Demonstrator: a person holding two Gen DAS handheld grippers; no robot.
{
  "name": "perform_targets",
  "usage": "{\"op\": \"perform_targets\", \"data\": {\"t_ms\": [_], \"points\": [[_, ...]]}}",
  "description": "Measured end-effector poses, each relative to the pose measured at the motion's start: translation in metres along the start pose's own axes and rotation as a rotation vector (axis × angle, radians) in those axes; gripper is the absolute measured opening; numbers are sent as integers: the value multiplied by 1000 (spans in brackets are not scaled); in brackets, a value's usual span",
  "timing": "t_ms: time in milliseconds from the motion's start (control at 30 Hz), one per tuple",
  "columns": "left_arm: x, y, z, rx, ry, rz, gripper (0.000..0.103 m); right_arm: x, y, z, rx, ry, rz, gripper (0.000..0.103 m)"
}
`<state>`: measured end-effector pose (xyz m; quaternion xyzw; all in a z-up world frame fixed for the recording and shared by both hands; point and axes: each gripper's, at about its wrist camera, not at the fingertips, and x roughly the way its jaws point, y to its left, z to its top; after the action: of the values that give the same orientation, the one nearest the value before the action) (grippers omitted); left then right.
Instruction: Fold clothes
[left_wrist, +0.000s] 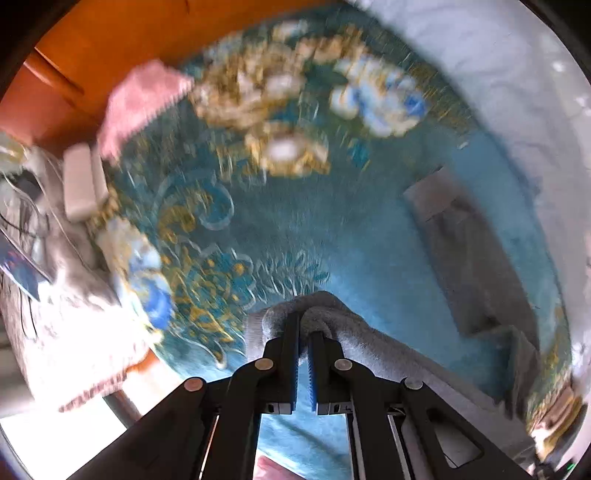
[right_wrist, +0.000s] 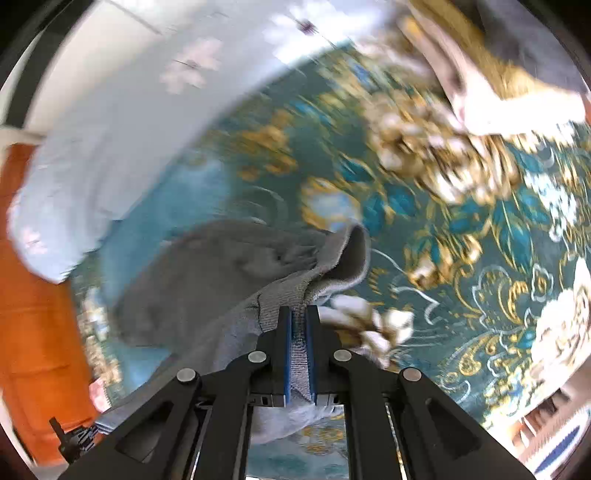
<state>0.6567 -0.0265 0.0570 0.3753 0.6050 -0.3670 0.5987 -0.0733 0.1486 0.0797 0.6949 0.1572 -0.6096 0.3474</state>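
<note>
Mostly blurred: teal floral rug (left_wrist: 295, 221) fills both views, its pattern smeared.
Pale bedding (right_wrist: 110, 129) crosses the right view's upper left, cut by the rim; open rug lies right of centre. Grey garment (right_wrist: 229, 266) hangs low centre, its far end hidden; right gripper (right_wrist: 299, 317) and left gripper (left_wrist: 303, 328) each clamp a fold of it.

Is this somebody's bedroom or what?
Probably a home bedroom. A teal flowered bedspread covers a wide soft surface, with a pale flowered pillow or quilt along one edge and orange wooden furniture behind. Each tool pinches a grey garment.
</note>
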Motion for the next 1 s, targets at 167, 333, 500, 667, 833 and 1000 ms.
{"op": "perform_targets", "data": {"t_ms": [167, 333, 500, 667, 833, 1000], "points": [[40, -24, -1, -77, 83, -63, 8, 37, -16, -4, 97, 48, -78, 8], [40, -24, 1, -93, 89, -139, 18, 25, -15, -5, 78, -5, -126, 14], [35, 6, 12, -127, 94, -204, 19, -2, -26, -8, 93, -79, -140, 33], [41, 8, 21, -77, 121, -171, 22, -11, -32, -29, 129, -74, -143, 33], [35, -18, 27, -18, 117, -157, 59, -6, -2, -52, 77, -37, -106, 33], [20, -33, 19, 4, 97, -201, 76, -4, 45, -61, -61, -13, -68, 33]]}}
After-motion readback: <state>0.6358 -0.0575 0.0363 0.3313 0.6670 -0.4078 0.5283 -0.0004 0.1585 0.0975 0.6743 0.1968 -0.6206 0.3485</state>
